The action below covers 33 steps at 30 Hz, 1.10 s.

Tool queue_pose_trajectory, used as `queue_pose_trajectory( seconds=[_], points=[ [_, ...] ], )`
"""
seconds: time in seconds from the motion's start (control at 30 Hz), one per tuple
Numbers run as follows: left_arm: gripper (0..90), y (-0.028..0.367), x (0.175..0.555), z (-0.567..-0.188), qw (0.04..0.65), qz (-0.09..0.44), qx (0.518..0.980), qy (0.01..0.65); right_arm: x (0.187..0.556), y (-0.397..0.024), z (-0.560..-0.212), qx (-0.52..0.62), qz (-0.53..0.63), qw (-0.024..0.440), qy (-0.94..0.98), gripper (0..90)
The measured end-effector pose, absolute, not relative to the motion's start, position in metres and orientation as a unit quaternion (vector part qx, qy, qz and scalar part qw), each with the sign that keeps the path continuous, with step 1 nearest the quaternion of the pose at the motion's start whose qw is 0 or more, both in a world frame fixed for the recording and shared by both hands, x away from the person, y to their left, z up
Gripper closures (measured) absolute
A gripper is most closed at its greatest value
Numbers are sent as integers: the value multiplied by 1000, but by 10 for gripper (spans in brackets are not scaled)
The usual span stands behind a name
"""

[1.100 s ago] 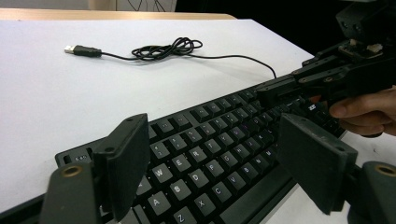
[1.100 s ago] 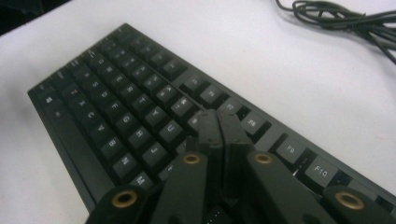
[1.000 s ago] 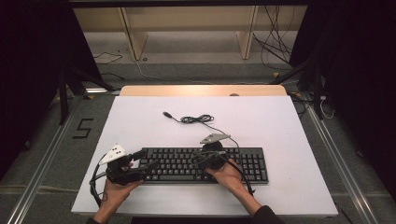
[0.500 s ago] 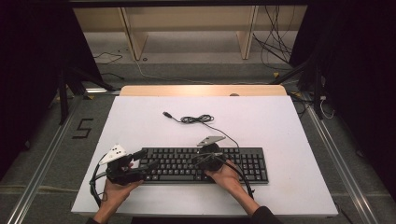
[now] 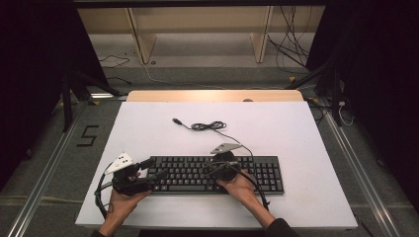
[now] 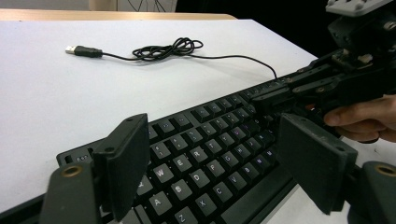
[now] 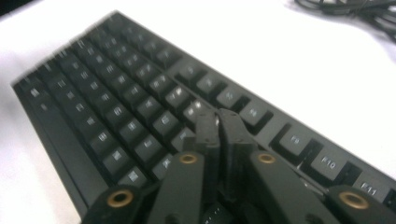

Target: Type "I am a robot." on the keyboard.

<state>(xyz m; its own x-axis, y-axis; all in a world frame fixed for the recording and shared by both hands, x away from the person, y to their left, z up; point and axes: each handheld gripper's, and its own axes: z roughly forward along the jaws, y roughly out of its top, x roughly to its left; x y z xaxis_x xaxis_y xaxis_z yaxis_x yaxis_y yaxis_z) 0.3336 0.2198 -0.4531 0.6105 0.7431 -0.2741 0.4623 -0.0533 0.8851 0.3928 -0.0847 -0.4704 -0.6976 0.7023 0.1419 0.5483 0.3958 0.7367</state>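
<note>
1. The keyboard lies flat on the white table, at the near side, long axis running left to right. Its near edge runs parallel to the table's near edge, with a strip of bare white between them.
2. My left gripper sits at the keyboard's left end. In the left gripper view its jaws stand spread wide, nothing between the pads, the letter keys visible through the gap.
3. My right gripper is over the middle of the keyboard. In the right gripper view its jaws are pressed almost together, a sliver of gap left after just easing open slightly, tips down at the upper key rows. Nothing held. Whether the tips touch a key I cannot tell.
4. The keyboard cable runs from the far edge of the keyboard to a loose coil toward the far middle of the table, ending in a USB plug left of the coil.
5. Open room: wide bare surface right of the keyboard, and across the far half apart from the cable. Left of the keyboard the table edge is near my left hand.
</note>
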Motion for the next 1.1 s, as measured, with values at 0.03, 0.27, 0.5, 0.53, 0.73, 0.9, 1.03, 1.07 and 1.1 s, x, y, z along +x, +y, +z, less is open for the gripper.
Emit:
queue_pose_trajectory(
  seconds=[0.03, 0.27, 0.5, 0.53, 0.73, 0.9, 1.03, 1.07, 1.1],
  points=[
    [253, 220, 334, -453, 543, 129, 714, 422, 393, -86, -469, 378, 408, 93, 826, 833],
    [253, 220, 334, -453, 543, 130, 714, 422, 389, -89, -461, 372, 437, 83, 815, 673],
    [263, 218, 335, -454, 537, 129, 717, 425, 382, -93, -456, 367, 448, 86, 811, 447],
    [267, 218, 335, -454, 536, 129, 718, 425, 381, -94, -455, 365, 451, 87, 810, 436],
    [319, 213, 338, -455, 530, 125, 725, 421, 372, -101, -449, 358, 473, 92, 800, 394],
    [426, 206, 344, -458, 517, 119, 737, 419, 364, -110, -447, 356, 483, 95, 794, 366],
    [493, 199, 349, -461, 500, 115, 751, 416, 358, -117, -447, 357, 494, 96, 787, 359],
    [510, 197, 350, -462, 496, 111, 756, 413, 357, -119, -447, 357, 498, 95, 785, 358],
    [524, 195, 351, -462, 492, 109, 760, 411, 355, -121, -446, 357, 500, 97, 783, 356]
  ],
)
